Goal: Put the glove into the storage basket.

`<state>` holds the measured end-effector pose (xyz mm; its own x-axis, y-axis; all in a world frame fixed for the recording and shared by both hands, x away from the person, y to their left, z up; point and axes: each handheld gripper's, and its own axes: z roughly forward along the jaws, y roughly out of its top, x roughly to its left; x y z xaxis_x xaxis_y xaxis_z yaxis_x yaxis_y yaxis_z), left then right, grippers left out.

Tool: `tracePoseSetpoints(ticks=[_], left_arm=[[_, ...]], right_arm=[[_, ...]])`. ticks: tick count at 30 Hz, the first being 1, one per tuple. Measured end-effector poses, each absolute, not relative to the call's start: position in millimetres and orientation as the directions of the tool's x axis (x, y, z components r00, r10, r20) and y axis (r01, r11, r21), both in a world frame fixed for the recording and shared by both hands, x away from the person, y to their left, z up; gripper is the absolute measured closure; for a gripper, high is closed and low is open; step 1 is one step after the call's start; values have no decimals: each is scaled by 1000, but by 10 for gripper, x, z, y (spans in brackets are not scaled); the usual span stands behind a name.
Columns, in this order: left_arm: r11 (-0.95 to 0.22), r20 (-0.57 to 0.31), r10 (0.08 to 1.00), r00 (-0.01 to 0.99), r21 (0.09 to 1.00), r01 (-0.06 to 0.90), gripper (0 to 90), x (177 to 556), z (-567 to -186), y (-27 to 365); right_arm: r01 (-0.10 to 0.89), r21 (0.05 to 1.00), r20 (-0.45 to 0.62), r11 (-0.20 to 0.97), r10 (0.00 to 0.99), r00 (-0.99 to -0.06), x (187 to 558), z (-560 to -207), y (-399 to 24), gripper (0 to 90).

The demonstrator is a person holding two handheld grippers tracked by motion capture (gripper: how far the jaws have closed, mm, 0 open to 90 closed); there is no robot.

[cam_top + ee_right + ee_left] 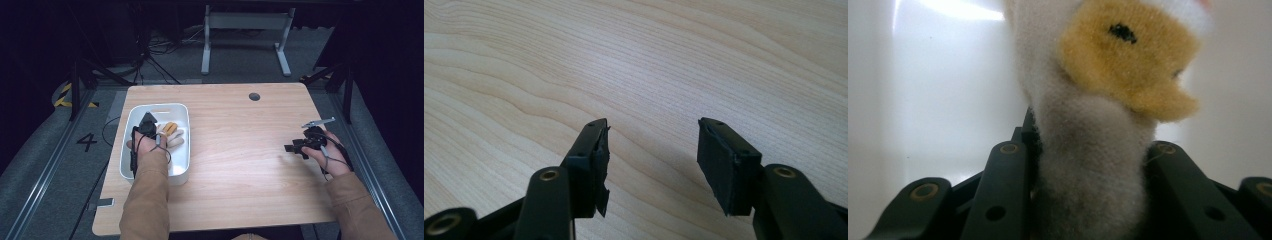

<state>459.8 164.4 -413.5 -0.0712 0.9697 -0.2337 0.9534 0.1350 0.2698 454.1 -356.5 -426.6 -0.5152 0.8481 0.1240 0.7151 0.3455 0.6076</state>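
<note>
Right up against my left claw (1088, 165) is a plush toy (1098, 150), white and grey fuzz with a yellow patch that carries a small black mark. My two black jaws press its soft body from both sides, so this claw is clenched on the toy. Behind it stands the glossy white wall of the tub (938, 100).

From above, my left claw (146, 123) is down inside the white tub (150, 107) at the left end of the wooden table (235, 150), and the toy (171, 131) lies in the tub just beside it.

My right claw (651, 150) is released, jaws apart with bare wood between them. It rests near the table's right edge (296, 147), well apart from the tub.
</note>
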Motion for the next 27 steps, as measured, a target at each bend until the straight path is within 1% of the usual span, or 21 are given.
tracePoseSetpoints(ticks=[11,15,16,18,19,21,22,23,24,27], left_arm=[[121,-215,974,-67,250,961,674,4624,-4173,1641],[103,-196,979,-55,243,965,645,4628,-4183,1626],[105,-197,979,-60,228,968,626,4633,-4192,1617],[97,-197,979,-56,208,973,522,4643,-4207,1606],[100,-195,979,-60,202,974,451,4648,-4210,1598],[87,-180,982,-48,211,974,263,4657,-4213,1571],[77,-171,984,-41,210,975,204,4662,-4206,1550],[65,-172,985,-28,212,975,167,4665,-4195,1529],[54,-168,986,-17,219,974,157,4672,-4181,1512],[46,-162,987,-12,204,978,162,4681,-4160,1481]], right_arm=[[717,606,119,343,853,-508,4541,-4286,-3593,470],[719,605,119,341,855,-505,4538,-4281,-3602,470],[720,605,119,341,855,-505,4538,-4281,-3602,469],[720,604,118,341,856,-504,4539,-4283,-3601,463],[719,604,113,342,857,-503,4541,-4284,-3602,460],[720,604,112,342,858,-502,4543,-4286,-3604,458],[720,605,112,341,858,-501,4544,-4288,-3605,456],[719,605,110,342,859,-501,4544,-4289,-3606,456],[719,605,108,343,859,-500,4545,-4290,-3607,455],[717,606,110,343,857,-503,4544,-4289,-3607,452]])
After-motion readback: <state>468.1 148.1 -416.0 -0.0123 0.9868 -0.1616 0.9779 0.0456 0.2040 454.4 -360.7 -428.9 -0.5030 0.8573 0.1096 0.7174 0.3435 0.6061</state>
